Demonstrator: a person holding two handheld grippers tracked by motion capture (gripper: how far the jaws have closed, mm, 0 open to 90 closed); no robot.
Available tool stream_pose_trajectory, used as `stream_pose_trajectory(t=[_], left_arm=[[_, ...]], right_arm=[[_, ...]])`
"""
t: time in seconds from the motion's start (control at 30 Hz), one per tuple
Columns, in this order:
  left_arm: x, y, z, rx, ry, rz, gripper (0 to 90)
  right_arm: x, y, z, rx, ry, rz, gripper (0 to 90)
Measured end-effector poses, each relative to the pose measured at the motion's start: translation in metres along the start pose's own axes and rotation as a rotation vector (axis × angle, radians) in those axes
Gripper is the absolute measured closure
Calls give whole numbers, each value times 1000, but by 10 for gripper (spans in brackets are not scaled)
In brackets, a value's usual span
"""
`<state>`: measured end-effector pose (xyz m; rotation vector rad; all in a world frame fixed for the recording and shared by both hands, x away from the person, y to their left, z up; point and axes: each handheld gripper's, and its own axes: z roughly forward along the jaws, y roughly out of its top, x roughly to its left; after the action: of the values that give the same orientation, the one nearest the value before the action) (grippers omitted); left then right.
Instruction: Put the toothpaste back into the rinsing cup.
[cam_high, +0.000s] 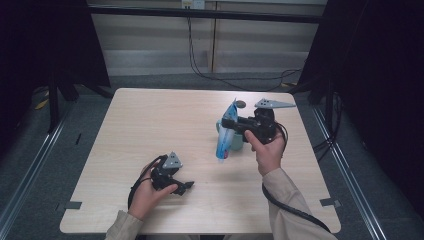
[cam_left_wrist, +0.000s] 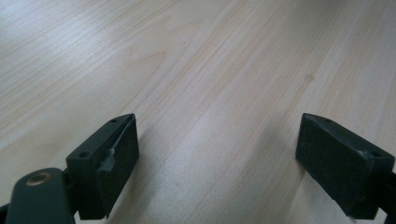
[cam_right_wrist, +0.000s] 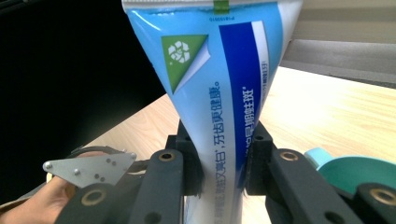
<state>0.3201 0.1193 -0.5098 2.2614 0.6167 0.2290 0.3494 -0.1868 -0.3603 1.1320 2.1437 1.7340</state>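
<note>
Blue toothpaste tube (cam_high: 226, 132), at about two o'clock from the table's centre, is pinched across its middle by the jaws of the right gripper (cam_high: 229, 123) and hangs cap-down beside a teal cup (cam_high: 235, 140). At about seven o'clock, the left gripper (cam_high: 187, 187) rests low over the wooden table (cam_high: 150, 120), jaws spread with nothing between them.

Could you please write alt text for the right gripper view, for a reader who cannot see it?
The right gripper is clamped on a blue and white toothpaste tube that rises upright between its jaws. A teal cup sits low at the right on the wooden table.
</note>
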Motion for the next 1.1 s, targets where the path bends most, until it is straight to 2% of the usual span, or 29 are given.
stream_pose_trajectory(t=[0.7,1.1], left_arm=[[-1,0,1,2,-7,3,93],[-1,0,1,3,-8,4,91]], right_arm=[[-3,26,-3,-32,-6,-2,736],[-5,43,-8,-48,-25,-13,737]])
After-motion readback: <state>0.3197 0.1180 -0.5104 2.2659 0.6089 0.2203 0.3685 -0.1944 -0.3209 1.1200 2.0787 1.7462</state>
